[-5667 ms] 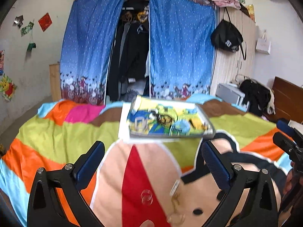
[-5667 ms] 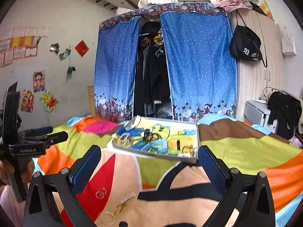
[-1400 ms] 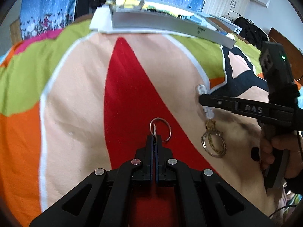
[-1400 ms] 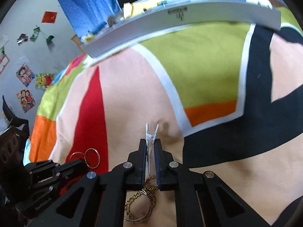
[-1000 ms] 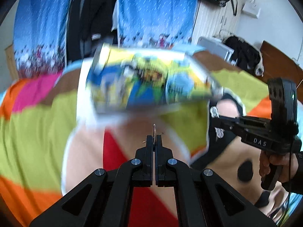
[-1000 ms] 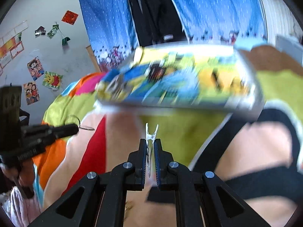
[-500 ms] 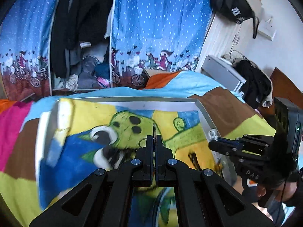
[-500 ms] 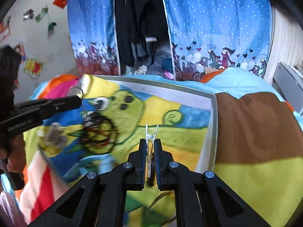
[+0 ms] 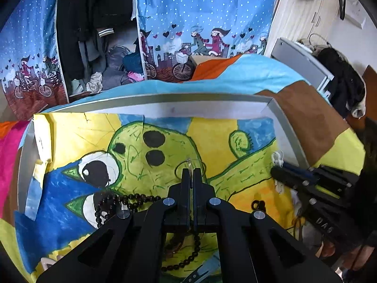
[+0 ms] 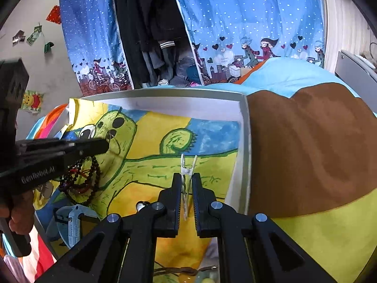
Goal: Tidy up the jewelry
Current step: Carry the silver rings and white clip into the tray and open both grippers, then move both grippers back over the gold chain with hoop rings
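A grey-rimmed tray (image 9: 286, 132) lined with a bright cartoon drawing lies on the bedspread. My left gripper (image 9: 190, 171) is shut on a thin ring (image 9: 187, 164) and hangs low over the green figure in the middle of the tray. In the right wrist view the left gripper (image 10: 104, 145) reaches in from the left. My right gripper (image 10: 187, 176) is shut on a white clip (image 10: 187, 165) over the tray's right part, near its right wall (image 10: 245, 155). The left wrist view shows the right gripper (image 9: 274, 171) with the clip (image 9: 277, 158) at its tip.
A dark bead bracelet (image 9: 113, 202) and a blue watch (image 10: 73, 224) lie in the tray's near part. A small black piece (image 9: 258, 205) lies near the right side. Beyond the tray hang blue curtains (image 9: 200, 11) around an open wardrobe. A hand (image 10: 16, 212) holds the left gripper's handle.
Both grippers took their pieces off the bedspread and carried them over the tray. In the last half second both have come lower and closer to the lining, still holding them.
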`<act>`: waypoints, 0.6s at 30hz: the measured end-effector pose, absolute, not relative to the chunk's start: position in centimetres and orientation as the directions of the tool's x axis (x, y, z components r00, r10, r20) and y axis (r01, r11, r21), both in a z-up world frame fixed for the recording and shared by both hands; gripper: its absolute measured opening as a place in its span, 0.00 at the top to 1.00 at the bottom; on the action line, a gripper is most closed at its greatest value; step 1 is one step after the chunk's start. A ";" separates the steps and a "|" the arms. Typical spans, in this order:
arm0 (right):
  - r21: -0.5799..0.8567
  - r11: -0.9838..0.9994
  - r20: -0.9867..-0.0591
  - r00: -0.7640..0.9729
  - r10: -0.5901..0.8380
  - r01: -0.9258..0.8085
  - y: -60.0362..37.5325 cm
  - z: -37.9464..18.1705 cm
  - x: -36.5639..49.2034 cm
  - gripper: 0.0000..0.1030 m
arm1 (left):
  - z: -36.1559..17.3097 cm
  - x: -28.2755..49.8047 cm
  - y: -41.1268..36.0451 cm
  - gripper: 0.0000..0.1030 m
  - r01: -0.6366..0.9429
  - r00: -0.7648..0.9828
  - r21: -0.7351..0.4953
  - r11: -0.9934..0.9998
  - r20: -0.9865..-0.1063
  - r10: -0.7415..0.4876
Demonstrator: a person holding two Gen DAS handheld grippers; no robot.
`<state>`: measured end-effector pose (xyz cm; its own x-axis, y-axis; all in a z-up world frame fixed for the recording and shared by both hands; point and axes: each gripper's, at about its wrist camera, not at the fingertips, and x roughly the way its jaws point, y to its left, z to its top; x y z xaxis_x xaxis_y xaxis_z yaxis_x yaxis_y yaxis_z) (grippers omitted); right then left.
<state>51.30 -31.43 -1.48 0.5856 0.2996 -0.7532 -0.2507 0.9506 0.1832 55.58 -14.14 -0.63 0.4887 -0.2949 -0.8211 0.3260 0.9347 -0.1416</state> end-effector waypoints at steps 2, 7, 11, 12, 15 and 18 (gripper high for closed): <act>0.187 0.953 -0.746 0.597 0.295 -0.238 -31.8 -1.1 51.1 0.73 | -0.7 55.5 -14.0 0.89 0.304 0.491 -0.133 0.943 -0.827 -0.275; 0.152 0.963 -0.721 0.641 0.263 -0.224 -32.5 0.7 49.8 0.54 | 1.3 54.3 -12.2 0.46 0.234 0.567 -0.194 0.953 -0.769 -0.296; 0.144 0.969 -0.688 0.684 0.243 -0.199 -33.3 3.1 48.3 0.38 | 3.8 52.8 -10.6 0.39 0.189 0.613 -0.220 0.957 -0.735 -0.290; 0.142 0.971 -0.678 0.696 0.238 -0.193 -33.5 3.7 47.9 0.33 | 4.4 52.4 -10.4 0.39 0.183 0.626 -0.218 0.958 -0.726 -0.285; 0.137 0.973 -0.641 0.732 0.230 -0.186 -33.6 6.0 46.1 0.19 | 6.7 50.4 -9.6 0.22 0.160 0.677 -0.212 0.964 -0.687 -0.263; 0.142 0.972 -0.602 0.763 0.236 -0.188 -33.6 8.3 43.7 0.08 | 9.0 48.0 -8.8 0.15 0.145 0.732 -0.215 0.966 -0.633 -0.251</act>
